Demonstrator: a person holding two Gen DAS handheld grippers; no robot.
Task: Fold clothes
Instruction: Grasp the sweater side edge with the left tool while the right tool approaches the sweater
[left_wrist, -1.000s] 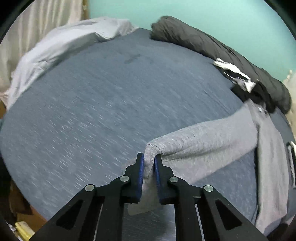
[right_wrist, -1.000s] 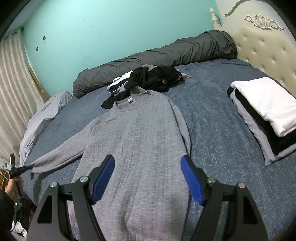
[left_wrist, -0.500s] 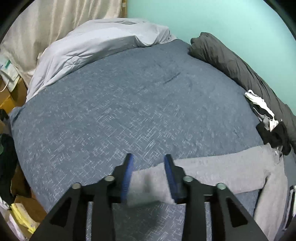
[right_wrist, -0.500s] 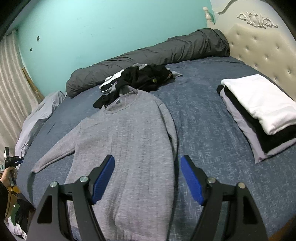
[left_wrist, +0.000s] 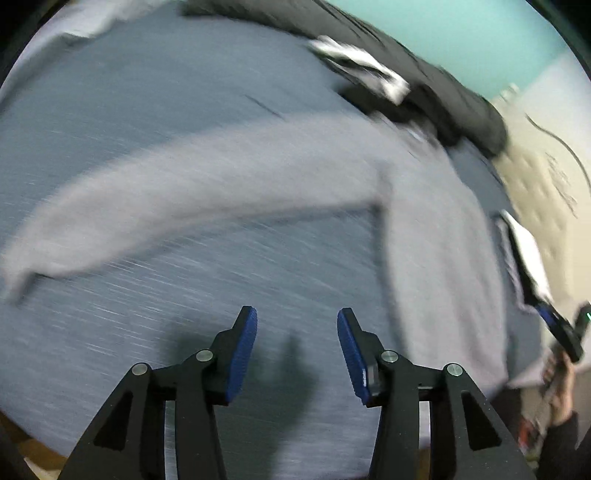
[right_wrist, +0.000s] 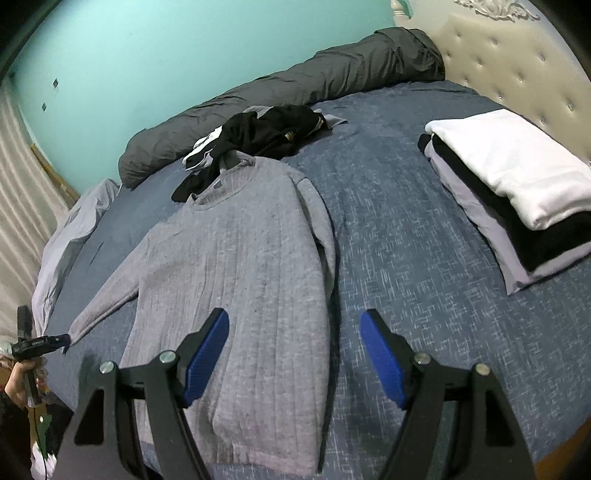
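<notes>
While motion blurs the sweater (left_wrist: 236, 184), left gripper (left_wrist: 297, 332) opens empty — right gripper (right_wrist: 295, 343) wide, empty

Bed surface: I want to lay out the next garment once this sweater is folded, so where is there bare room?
Bare blue bedspread lies between the grey sweater and the folded stack. Another free patch sits left of the sweater's outstretched sleeve, toward the pale sheet. It is crowded behind the collar, where the black clothes pile meets the dark rolled duvet.
</notes>
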